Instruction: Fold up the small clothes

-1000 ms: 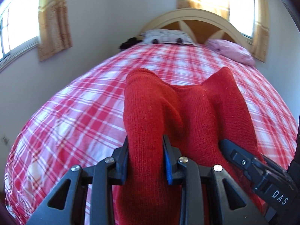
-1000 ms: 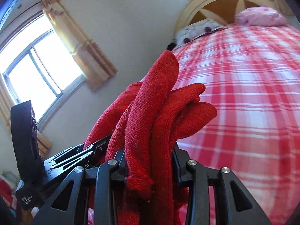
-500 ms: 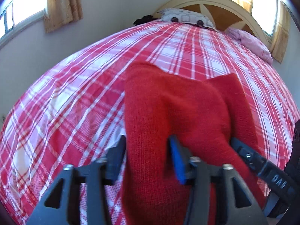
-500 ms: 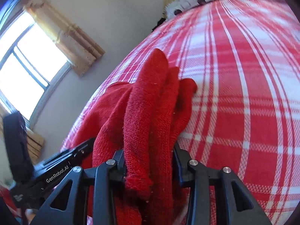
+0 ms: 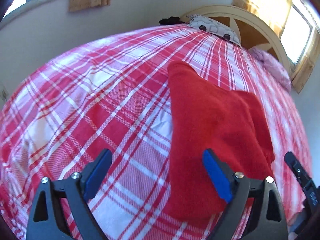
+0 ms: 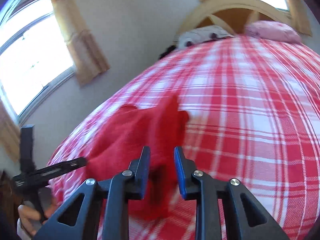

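Note:
A red knit garment (image 5: pixel 210 120) lies folded on the red-and-white checked bed cover (image 5: pixel 100 110). My left gripper (image 5: pixel 158 153) hangs just above it with its jaws opening wide. The garment's left edge runs between the fingers and neither pad presses on it. The right gripper's black finger (image 5: pixel 300 176) shows at the right edge. In the right wrist view, my right gripper (image 6: pixel 162 154) hovers over the blurred garment (image 6: pixel 140 132). Its jaws are closing, with a gap still between them and both blue pad faces bare, the cloth lying below. The left gripper (image 6: pixel 60 166) reaches in from the left.
A patterned pillow (image 5: pixel 216 28) and a pink pillow (image 5: pixel 276 70) lie against the arched headboard (image 5: pixel 250 20). Windows with tan curtains (image 6: pixel 86 40) line the walls. A hand (image 6: pixel 28 216) holds the left gripper at the bed's near edge.
Both grippers came down toward the bed with the garment. The left jaws opened and let it go. The cloth that was bunched in the right jaws now lies on the cover.

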